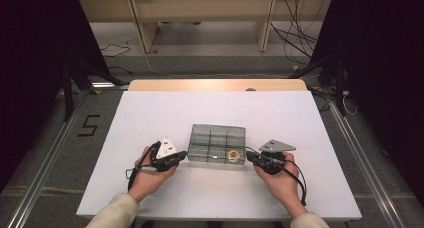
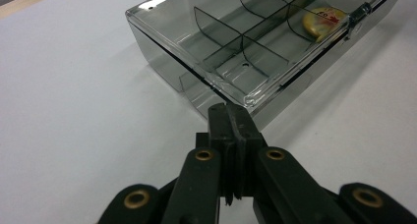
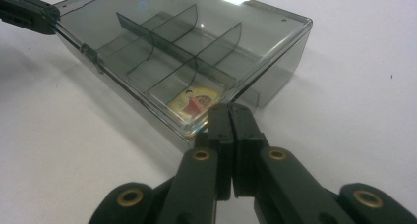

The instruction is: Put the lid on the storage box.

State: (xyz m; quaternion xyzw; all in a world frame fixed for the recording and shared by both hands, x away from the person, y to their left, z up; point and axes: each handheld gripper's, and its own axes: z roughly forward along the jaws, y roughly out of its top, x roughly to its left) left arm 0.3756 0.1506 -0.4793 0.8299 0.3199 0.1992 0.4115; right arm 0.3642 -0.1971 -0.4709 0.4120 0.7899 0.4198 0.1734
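Observation:
A smoky clear plastic box (image 1: 216, 143) with a shut lid and inner dividers lies on the white table (image 1: 150, 118). A round yellow badge (image 1: 233, 155) with a red figure lies in its front right compartment, also seen as the badge (image 2: 322, 21) and the badge (image 3: 195, 103). My left gripper (image 1: 184, 155) is shut with nothing in it, its tip at the box's front left corner (image 2: 246, 98). My right gripper (image 1: 248, 157) is shut too, its tip at the box's front right corner (image 3: 196, 130). Whether either tip touches the box is unclear.
A latch (image 2: 359, 15) sits on the box's front edge. The white table ends in a wooden strip (image 1: 217, 84) at the far side. Beyond it are a floor with loose cables (image 1: 297, 38) and wooden legs (image 1: 142, 28). A "5" mark (image 1: 88, 125) lies on the floor at left.

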